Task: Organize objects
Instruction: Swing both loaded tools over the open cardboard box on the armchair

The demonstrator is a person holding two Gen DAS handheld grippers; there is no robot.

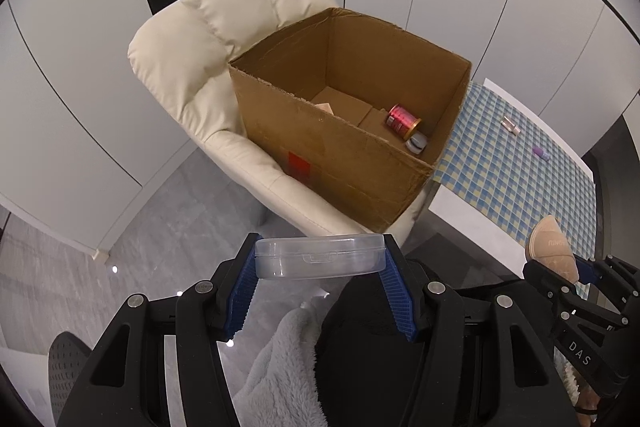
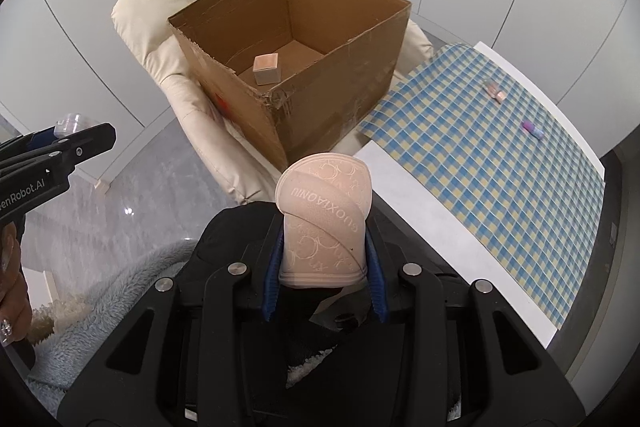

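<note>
My left gripper (image 1: 320, 261) is shut on a clear plastic case (image 1: 320, 255), held flat between the blue pads, short of the open cardboard box (image 1: 340, 147). That box sits on a cream armchair (image 1: 200, 39) and holds a red can (image 1: 402, 121), a grey item (image 1: 416, 143) and a small carton (image 2: 266, 68). My right gripper (image 2: 324, 259) is shut on a beige round pouch (image 2: 324, 219) with raised lettering, held upright in front of the box (image 2: 288, 67). The left gripper (image 2: 86, 139) shows at the left edge of the right wrist view.
To the right stands a white table (image 2: 404, 195) with a blue-and-yellow checked cloth (image 2: 500, 167). On it lie a small pinkish vial (image 2: 494, 91) and a purple item (image 2: 532, 129). White cabinet doors line the back. A person's grey fleece sleeve (image 1: 280, 367) is below.
</note>
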